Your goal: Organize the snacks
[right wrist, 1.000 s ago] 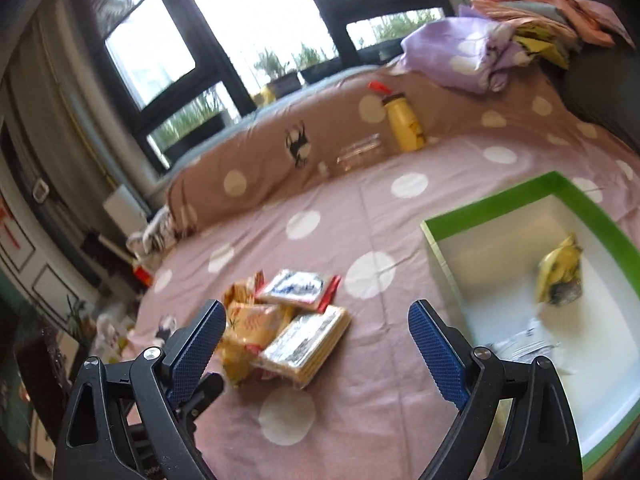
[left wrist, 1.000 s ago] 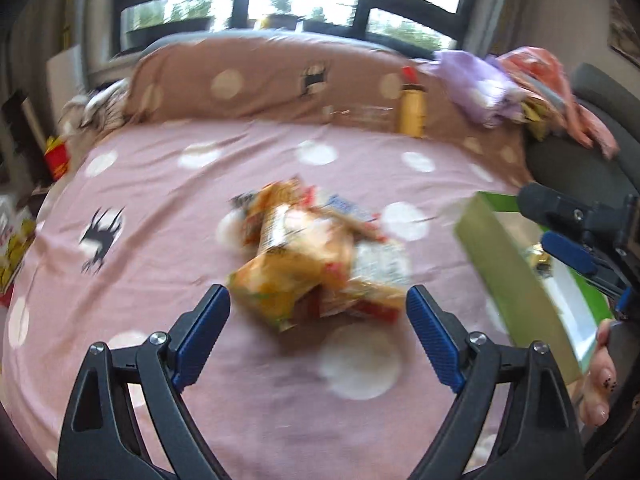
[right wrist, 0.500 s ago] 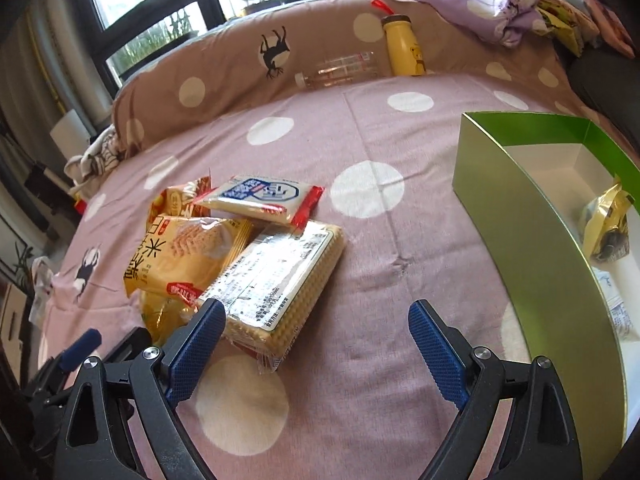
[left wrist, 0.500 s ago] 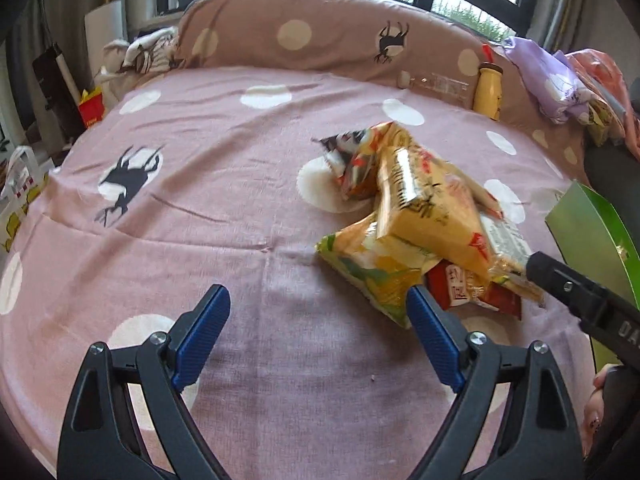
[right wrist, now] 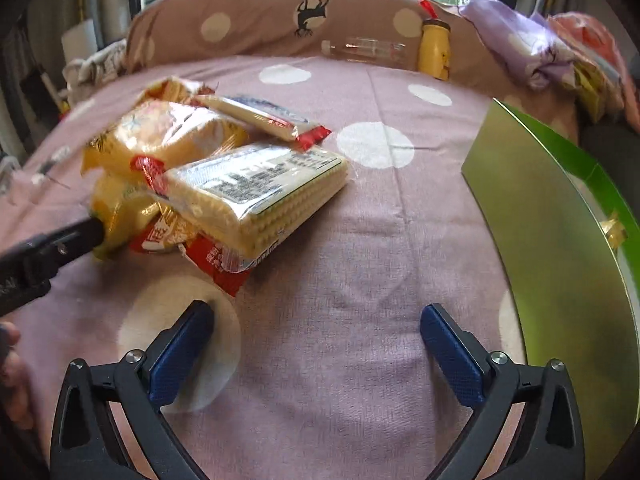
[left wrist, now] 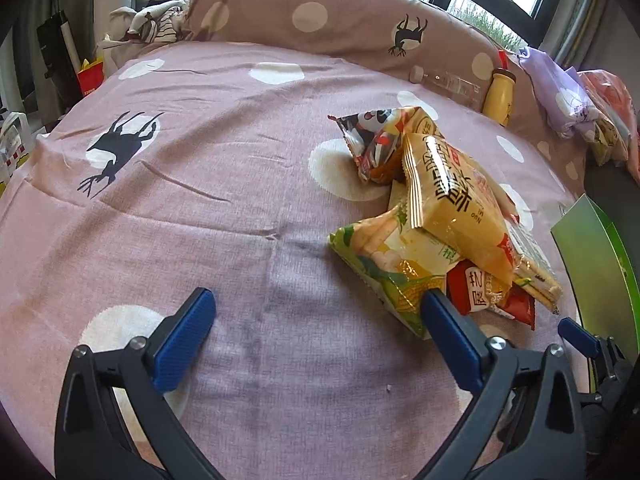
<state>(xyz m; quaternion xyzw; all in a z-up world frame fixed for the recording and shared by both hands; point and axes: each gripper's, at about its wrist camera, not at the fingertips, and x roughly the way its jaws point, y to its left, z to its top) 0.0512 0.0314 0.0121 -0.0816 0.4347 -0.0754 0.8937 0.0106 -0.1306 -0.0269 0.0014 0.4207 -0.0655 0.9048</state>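
Snack pile (left wrist: pixel 436 224) touching spread left hand-held gripper (left wrist: pixel 316 312), right-finger side

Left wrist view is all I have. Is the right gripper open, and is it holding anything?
Observer: The right wrist view shows the right gripper open with nothing between its fingers, over bare bedspread short of the snack pile.
Operator: I only see the green box's outer wall. Is anything inside?
Observer: A gold wrapper peeks over the wall of the green box. The rest of the inside is hidden.
Operator: What's behind the big yellow pack?
Observer: A flat blue-and-white packet with a red end, on the far side of the cracker pack.
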